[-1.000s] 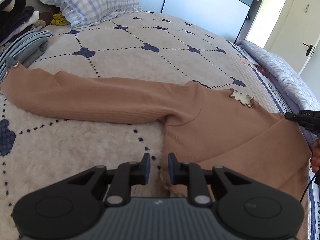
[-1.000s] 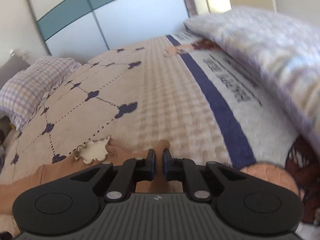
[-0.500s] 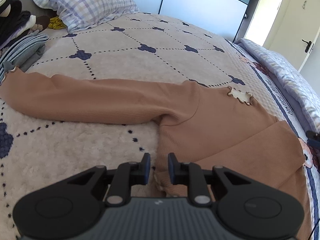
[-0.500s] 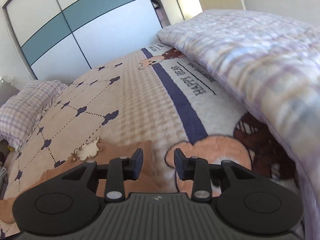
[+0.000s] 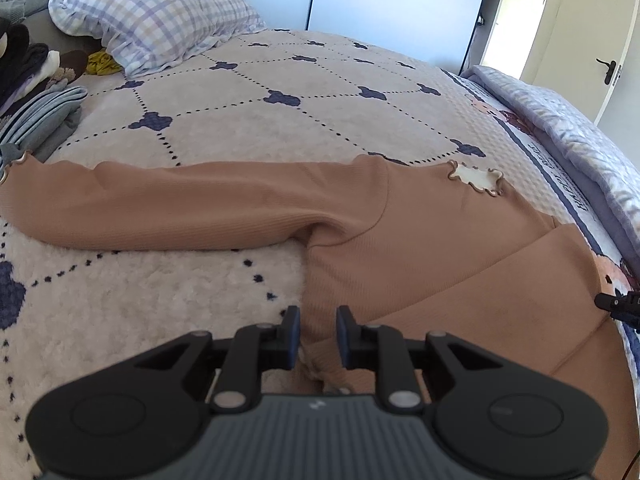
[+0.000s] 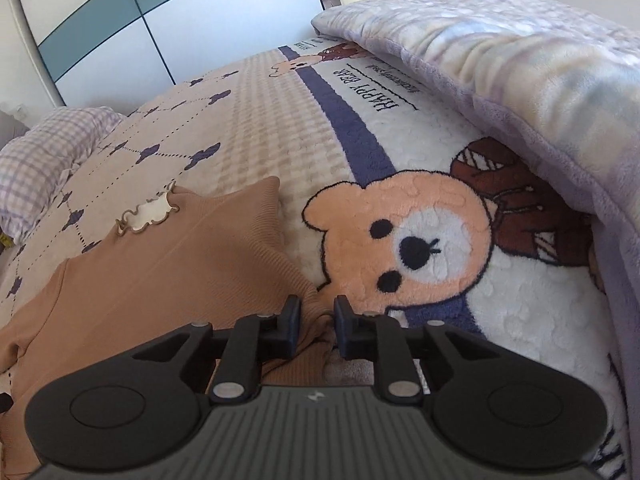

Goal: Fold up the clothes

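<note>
While the tan ribbed top lies flat on the fleece bed cover, one sleeve is seen stretched straight out to the left and the other sleeve is already laid across the body. The knit is judged light, soft and limp, with enough texture not to slip; sagging and bunching are expected wherever it is lifted by one point only.

Left gripper: narrowly parted, a gathered bit of the hem corner between the jaws; whether the pads actually press on it cannot be told. Right gripper: jaws closing, the fabric's side edge lying between them, firm contact not yet evident.

Holds at hem corners, shoulder seam or cuff are judged best; the scalloped cream neckline is better avoided.

Open cover is noted beyond the top, toward the checked pillow. Room is tighter at the right, where the lilac quilt is heaped, and at the far left, where folded garments lie near the cuff.
</note>
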`<state>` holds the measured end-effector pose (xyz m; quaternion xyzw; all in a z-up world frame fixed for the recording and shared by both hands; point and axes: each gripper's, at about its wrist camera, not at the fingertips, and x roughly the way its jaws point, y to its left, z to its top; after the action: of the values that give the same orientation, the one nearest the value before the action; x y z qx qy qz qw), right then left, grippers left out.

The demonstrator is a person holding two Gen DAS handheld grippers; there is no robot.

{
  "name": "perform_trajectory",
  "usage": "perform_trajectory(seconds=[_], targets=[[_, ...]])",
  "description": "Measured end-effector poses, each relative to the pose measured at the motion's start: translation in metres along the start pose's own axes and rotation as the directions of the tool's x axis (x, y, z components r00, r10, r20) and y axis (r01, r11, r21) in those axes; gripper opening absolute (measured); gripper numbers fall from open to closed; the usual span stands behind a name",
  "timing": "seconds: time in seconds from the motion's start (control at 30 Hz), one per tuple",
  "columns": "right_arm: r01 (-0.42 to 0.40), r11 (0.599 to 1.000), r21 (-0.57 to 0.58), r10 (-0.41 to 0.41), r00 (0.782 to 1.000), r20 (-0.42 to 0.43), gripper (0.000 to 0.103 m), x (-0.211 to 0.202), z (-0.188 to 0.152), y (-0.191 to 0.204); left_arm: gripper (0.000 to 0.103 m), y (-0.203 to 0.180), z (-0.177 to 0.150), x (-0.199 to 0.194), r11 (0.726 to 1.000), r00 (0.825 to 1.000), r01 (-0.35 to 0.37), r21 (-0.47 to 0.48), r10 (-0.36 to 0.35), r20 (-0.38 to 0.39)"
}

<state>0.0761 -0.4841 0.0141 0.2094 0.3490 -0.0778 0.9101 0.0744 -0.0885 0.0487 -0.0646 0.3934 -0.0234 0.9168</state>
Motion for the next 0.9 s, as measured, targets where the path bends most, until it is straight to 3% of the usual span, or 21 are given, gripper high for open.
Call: perform_trajectory(seconds=[0.07,0.27,0.37,0.47,0.5,0.6,0.7,0.8,0.9], targets=[[-0.003,1.0,0.031,0.003,1.0,-0.003,0.021,-0.008,0.004,-0.002,0.021,-0.001,0.0,0.0,1.0,1.0,-0.002,0.004,0.002,0.001],[0.016,1.0,-0.012,-0.014,0.985,0.169,0.022,-0.025,0.01,0.012,0.024,-0.006,-0.002,-0.001,1.0,1.0,-0.002,0.014,0.002,0.005],[-0.025,0.999,0.027,0.02,0.982,0.185,0.014,-0.016,0.013,0.012,0.024,-0.005,-0.001,-0.003,1.0,1.0,0.003,0.011,-0.003,0.009],[-0.101,0.995,0.001,0.098,0.97,0.222,0.012,-0.008,0.02,0.02,0.025,-0.003,-0.001,-0.001,1.0,1.0,-0.001,-0.005,0.001,0.007],[-0.113,0.994,-0.015,0.113,0.97,0.215,0.011,-0.003,0.022,0.024,0.025,-0.003,-0.001,0.0,1.0,1.0,-0.006,-0.008,0.006,0.006],[-0.074,0.997,0.0,0.074,0.996,0.05,0.007,0.027,0.016,0.023,0.025,-0.002,-0.001,0.001,1.0,1.0,-0.006,-0.008,0.006,0.003],[-0.098,0.994,0.056,0.096,0.995,0.032,0.003,0.023,0.02,0.012,0.025,-0.002,-0.001,0.002,1.0,1.0,-0.005,-0.007,0.005,0.002],[-0.055,0.998,0.016,0.054,0.997,0.051,0.003,0.007,0.02,0.017,0.025,-0.002,-0.001,0.002,1.0,1.0,-0.002,-0.004,0.002,0.001],[-0.05,0.999,-0.001,0.05,0.999,0.009,0.002,0.007,0.012,0.011,0.025,-0.004,-0.001,0.001,1.0,1.0,0.001,0.003,-0.001,0.002]])
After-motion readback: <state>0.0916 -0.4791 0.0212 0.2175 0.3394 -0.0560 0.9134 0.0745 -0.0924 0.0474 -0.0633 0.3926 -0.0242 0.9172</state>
